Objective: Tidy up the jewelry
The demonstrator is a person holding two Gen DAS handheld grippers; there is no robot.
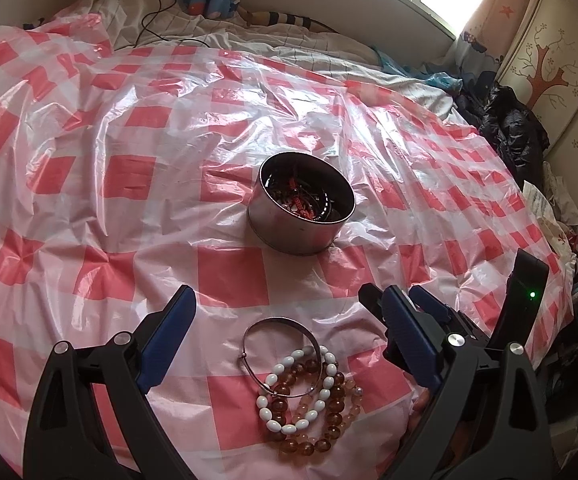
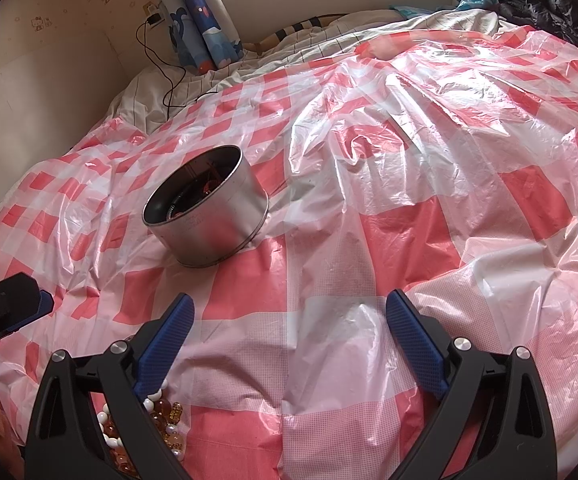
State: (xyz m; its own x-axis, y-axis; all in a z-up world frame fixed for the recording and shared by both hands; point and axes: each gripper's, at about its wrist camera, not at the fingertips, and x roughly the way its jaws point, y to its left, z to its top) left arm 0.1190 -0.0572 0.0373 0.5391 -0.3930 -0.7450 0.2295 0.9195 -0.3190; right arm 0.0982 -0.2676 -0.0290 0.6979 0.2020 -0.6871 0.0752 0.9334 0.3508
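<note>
**Over the bed: both grippers spread, jewelry loose below**

Near the bed's front edge, the left gripper (image 1: 289, 320) hangs low over the red-and-white checked plastic sheet (image 1: 129, 184), tilted forward and down, its blue-padded fingers (image 1: 167, 340) spread wide apart and holding nothing. Between them, on the sheet, lies a small heap of jewelry: a thin silver bangle (image 1: 279, 326) lying flat, a white bead bracelet (image 1: 289, 424) looped across it, and an amber bead bracelet (image 1: 335, 404) coiled beside and under the white one. All three lie flat and overlap; the heap's long axis runs from the front edge toward the middle of the bed.

Just to the right, the right gripper (image 2: 289, 316) is held at much the same height and pitch, its jaws likewise wide apart and empty, over bare sheet. Its tips show at the right of the left wrist view, close beside the left gripper's right finger. The beads sit under its left finger at the lower left of its own view.

Toward the middle of the bed stands a round metal tin (image 1: 301, 216), upright and open-topped, with red cord and dark pieces inside. It is well apart from the heap.
</note>
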